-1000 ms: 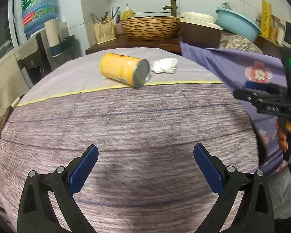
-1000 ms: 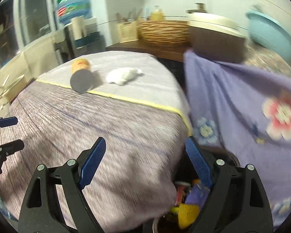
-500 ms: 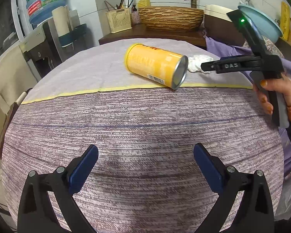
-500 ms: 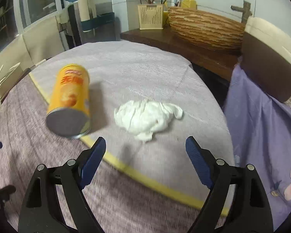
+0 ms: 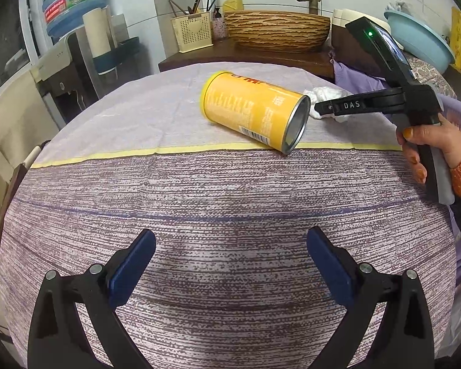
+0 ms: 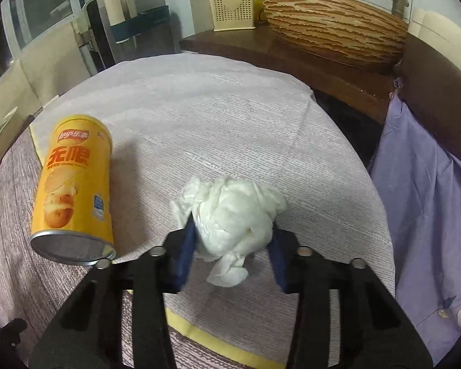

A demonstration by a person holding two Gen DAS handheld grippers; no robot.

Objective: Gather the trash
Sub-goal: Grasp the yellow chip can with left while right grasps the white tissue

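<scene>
— White tissue wad (image 6: 230,212) pinched between right gripper (image 6: 232,256) pads, jaws just closed in on it; not yet lifted off the tablecloth (image 6: 218,117).
— And the yellow chip can (image 5: 255,113)?
— Lying on its side just beside the wad, untouched. Left gripper (image 5: 230,264) spread wide, empty, well short of it.
— Left to do?
— Probably binning both.

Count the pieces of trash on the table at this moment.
2. A yellow chip can lies on its side on the tablecloth. A crumpled white tissue sits beside it, pinched between the right gripper's pads. More may lie outside the views.
</scene>
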